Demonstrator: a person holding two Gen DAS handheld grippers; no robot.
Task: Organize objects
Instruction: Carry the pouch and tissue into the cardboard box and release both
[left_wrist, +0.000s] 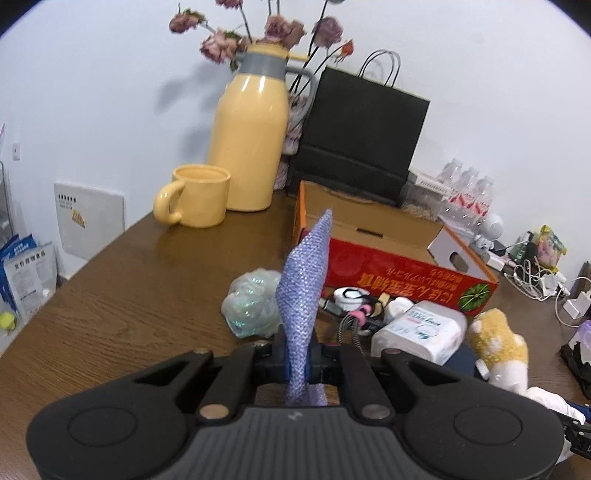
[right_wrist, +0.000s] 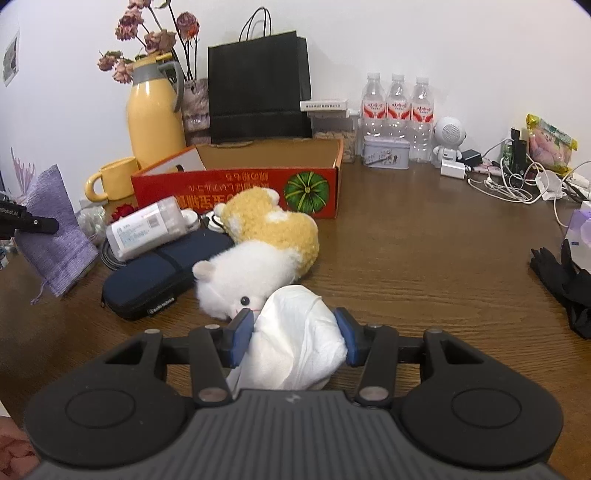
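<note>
Your left gripper (left_wrist: 297, 363) pinches purple mesh pouch (left_wrist: 304, 295) — long axis upright, tip leaning toward red cardboard box (left_wrist: 391, 266), just before it. Your right gripper (right_wrist: 291, 338) clamps crumpled white tissue (right_wrist: 295, 336) — nearer you than box.

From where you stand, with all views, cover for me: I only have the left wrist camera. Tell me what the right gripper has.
Observer: The right gripper is clamped on a crumpled white tissue wad.
Operator: Report what lies just beyond it.
Observer: A white and yellow plush toy, lying on the table.
Operator: Describe my purple pouch from that side.
Observer: The purple pouch hangs clear of the table, pinched in the left gripper.
</note>
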